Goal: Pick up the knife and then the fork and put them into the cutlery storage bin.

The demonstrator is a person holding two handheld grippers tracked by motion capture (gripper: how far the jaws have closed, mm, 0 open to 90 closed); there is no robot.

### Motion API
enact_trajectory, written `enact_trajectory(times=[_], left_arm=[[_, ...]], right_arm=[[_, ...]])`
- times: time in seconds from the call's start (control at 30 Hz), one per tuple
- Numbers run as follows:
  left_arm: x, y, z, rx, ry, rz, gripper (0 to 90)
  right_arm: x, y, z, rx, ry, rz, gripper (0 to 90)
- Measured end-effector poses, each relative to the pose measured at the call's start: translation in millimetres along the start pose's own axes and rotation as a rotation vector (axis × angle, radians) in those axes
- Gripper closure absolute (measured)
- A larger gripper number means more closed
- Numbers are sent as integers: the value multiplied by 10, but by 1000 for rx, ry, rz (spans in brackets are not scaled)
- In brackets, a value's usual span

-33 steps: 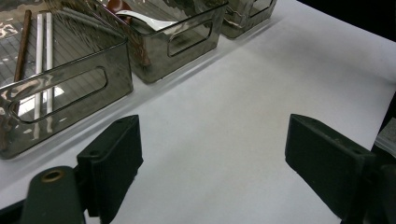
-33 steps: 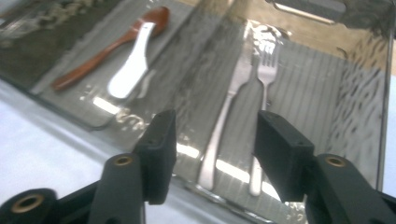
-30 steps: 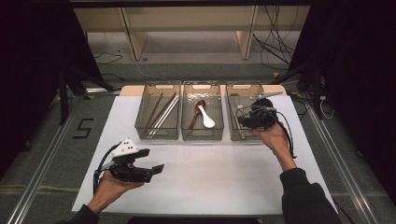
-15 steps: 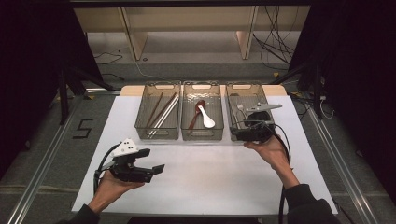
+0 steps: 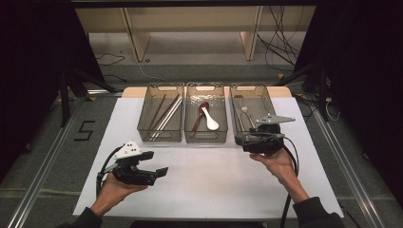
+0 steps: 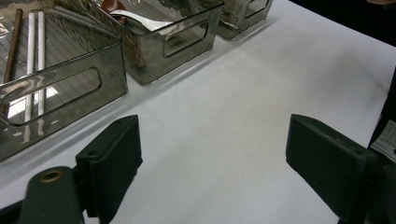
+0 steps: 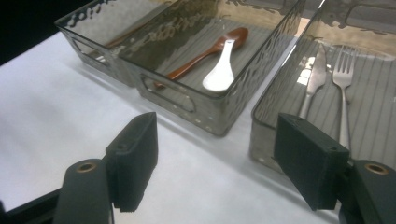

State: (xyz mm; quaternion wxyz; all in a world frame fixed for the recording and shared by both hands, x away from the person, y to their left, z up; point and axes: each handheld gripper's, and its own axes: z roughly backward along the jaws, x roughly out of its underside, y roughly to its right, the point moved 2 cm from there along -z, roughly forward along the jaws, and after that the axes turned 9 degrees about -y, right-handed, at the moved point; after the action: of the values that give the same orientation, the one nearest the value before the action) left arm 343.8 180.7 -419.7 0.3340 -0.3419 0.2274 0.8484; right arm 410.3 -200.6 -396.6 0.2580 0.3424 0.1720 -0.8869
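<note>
Three clear bins stand in a row at the back of the white mat. The left bin (image 5: pixel 159 137) holds brown and white chopsticks (image 6: pixel 35 56). A brown spoon (image 7: pixel 210 49) and a white spoon (image 7: pixel 219 74) lie in the middle bin (image 7: pixel 177 95). In the right bin (image 7: pixel 266 116) are a fork (image 7: pixel 344 79) and a knife (image 7: pixel 315 79). My right gripper (image 5: pixel 241 140) (image 7: pixel 217 123) hovers just in front of the right bin; its jaws have just been opening and nothing is between them. My left gripper (image 5: pixel 157 164) (image 6: pixel 212 126) rests open and empty over the mat's front left.
The white mat (image 5: pixel 214 185) covers the table in front of the bins. A black "5" (image 5: pixel 84 130) marks the grey surface to the left. Cables (image 5: pixel 285 42) and wooden frame legs lie on the floor beyond the table.
My right gripper has drawn back from over the right bin toward the near side and its jaws have spread wider. The left gripper has stayed still.
</note>
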Motion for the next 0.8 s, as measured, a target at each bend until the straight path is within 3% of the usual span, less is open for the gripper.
enact_trajectory(times=[0.1,0.3,0.47,0.8], left_arm=[[0,-4,2,-2,3,-4,177],[7,-19,-10,1,12,6,176],[16,7,-13,12,12,-14,166],[25,9,24,14,35,-16,165]], right_arm=[[54,-25,22,-34,10,-7,295],[122,-82,50,-50,30,5,281],[175,-136,101,-61,57,10,265],[285,-285,178,-71,77,42,242]])
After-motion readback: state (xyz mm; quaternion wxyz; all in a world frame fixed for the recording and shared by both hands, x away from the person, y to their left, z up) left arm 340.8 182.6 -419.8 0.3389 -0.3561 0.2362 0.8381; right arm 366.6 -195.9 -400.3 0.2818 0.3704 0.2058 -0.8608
